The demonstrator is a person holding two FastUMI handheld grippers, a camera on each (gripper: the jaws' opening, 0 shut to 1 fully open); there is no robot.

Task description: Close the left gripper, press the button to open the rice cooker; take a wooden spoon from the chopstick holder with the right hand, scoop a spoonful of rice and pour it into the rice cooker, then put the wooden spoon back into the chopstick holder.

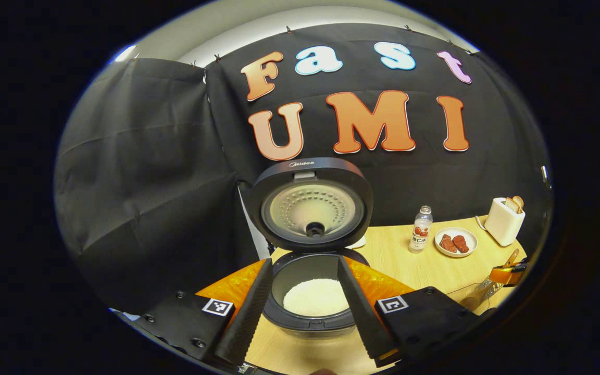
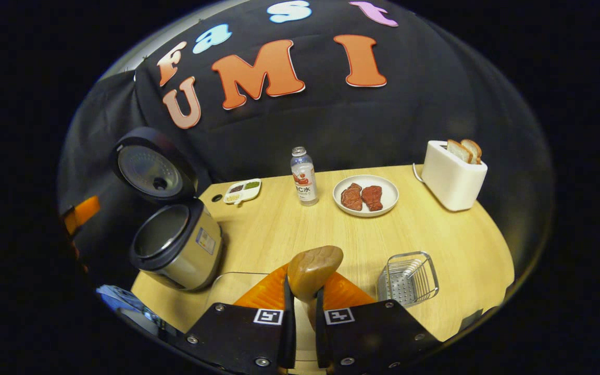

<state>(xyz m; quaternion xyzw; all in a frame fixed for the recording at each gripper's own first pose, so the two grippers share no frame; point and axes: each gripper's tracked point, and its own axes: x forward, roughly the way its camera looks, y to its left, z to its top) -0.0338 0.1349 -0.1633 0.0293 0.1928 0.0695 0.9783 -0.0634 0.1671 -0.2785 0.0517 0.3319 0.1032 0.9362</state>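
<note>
On the dark rounded lid of the open rice cooker (image 1: 313, 203) in front of my left gripper, I read a small brand word, "Midea", along the top rim. The clear plastic drink bottle (image 1: 421, 229) with the red-and-white label carries characters too small to read. Each of my grippers' bodies bears square black-and-white coded marker tags (image 1: 217, 307).
</note>
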